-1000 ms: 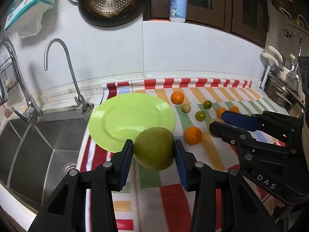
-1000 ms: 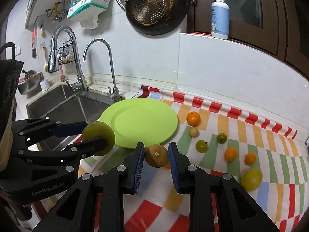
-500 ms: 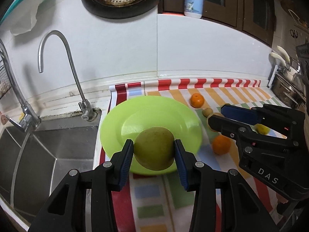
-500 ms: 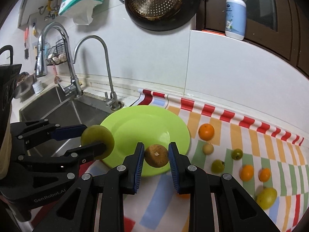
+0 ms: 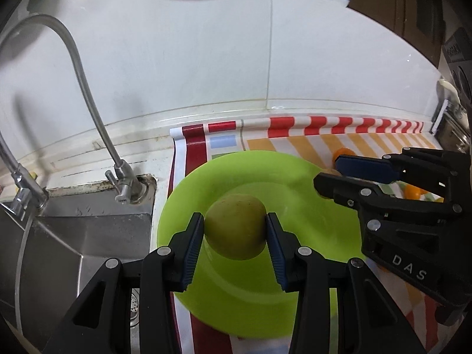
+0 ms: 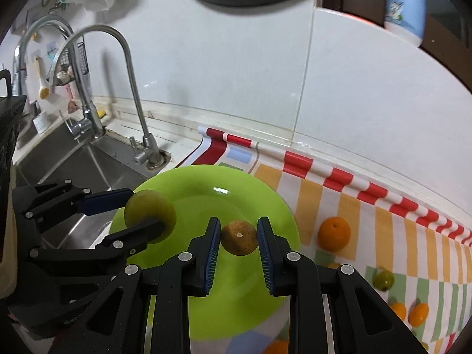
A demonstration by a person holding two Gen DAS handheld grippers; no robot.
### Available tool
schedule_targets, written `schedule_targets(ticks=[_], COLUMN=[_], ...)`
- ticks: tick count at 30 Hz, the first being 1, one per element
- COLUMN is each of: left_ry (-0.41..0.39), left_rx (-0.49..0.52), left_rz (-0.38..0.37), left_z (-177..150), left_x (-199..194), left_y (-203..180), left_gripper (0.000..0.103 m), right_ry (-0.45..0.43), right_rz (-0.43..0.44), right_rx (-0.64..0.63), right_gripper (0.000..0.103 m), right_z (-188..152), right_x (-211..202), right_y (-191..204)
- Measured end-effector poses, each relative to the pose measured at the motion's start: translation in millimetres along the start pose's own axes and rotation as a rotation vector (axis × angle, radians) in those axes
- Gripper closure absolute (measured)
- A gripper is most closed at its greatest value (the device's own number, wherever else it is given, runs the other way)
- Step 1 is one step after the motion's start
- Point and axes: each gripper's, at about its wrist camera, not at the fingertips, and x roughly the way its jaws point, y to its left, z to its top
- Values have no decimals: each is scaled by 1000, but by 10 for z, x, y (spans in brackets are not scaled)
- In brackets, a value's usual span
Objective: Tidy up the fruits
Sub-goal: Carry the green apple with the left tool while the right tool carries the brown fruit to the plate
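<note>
While both grippers stay clamped, left gripper (image 5: 235,233) on green fruit (image 5: 235,227), right gripper (image 6: 238,240) on brown fruit (image 6: 239,237), lower onto green plate (image 6: 206,185) gently, well apart.

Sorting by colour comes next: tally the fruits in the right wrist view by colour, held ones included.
Orange fruit: 4
Green fruit: 2
Brown fruit: 1
Total: 7, leaving out half-hidden scraps too small to tell.

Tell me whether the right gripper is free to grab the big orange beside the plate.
Probably not yet: the right gripper is shut on a brownish fruit over the green plate. The big orange itself lies unobstructed on the striped cloth.
</note>
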Motion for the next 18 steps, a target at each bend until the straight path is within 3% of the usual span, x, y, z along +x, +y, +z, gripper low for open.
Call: schedule_targets(ticks=[9,18], left_ry=[52,68], left_rx=[-20,-15], left_rz=[-7,-11], left_z=[29,41], left_x=[332,379], left_y=[84,64], left_gripper=[61,60], right_ry=[55,69], right_rz=[4,-6], right_rx=[7,25], right_gripper=[76,76], right_z=[66,48], right_x=[334,426], right_y=[-49,-93])
